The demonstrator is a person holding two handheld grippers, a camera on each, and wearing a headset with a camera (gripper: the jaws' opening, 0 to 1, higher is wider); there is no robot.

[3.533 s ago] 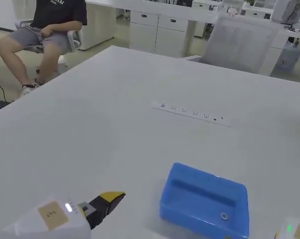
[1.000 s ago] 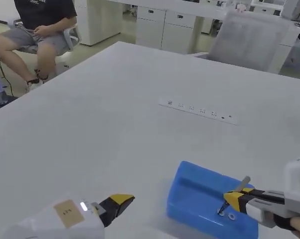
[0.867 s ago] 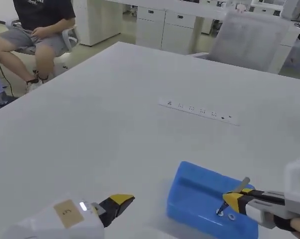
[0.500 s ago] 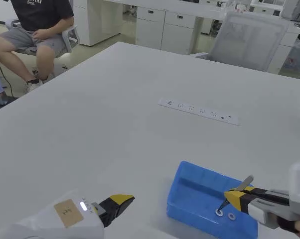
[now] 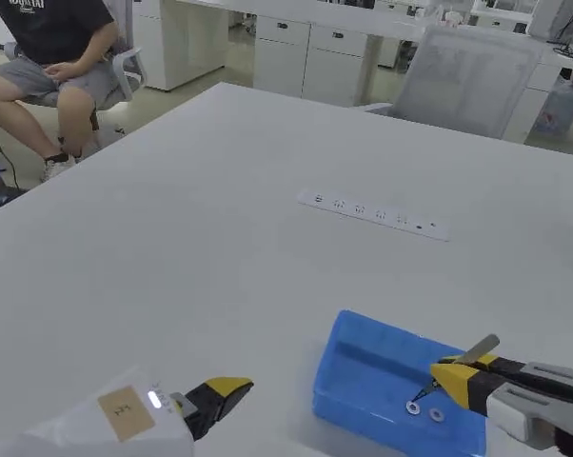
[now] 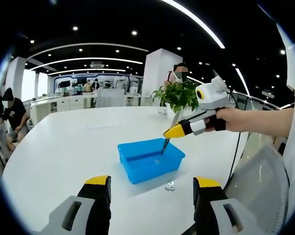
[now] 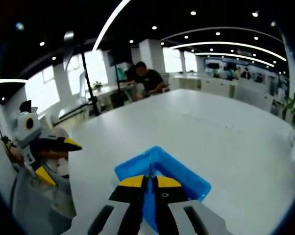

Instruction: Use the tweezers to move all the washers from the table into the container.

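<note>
Washers (image 5: 413, 408): two sat in the blue container (image 5: 348, 381), third washer (image 6: 170, 185) on table (image 5: 220, 248) beside it. My right gripper (image 5: 444, 371) pinched the tweezers (image 5: 481, 348) above container; left gripper (image 5: 231, 387) gaped wide.

Bright overhead lighting, fisheye-warped edges.

Open-plan office, this one: a broad white counter (image 5: 220, 219) with a power strip (image 5: 372, 213) lying on it, a grey mesh swivel chair (image 5: 458, 71) at its far edge, and white drawer cabinets (image 5: 306, 52) beyond. A person (image 5: 49, 48) sits in another office chair off to the side. Overhead run long curved light strips (image 6: 196, 22) and rows of downlights, with a potted plant (image 6: 179, 95) near the counter's edge.
</note>
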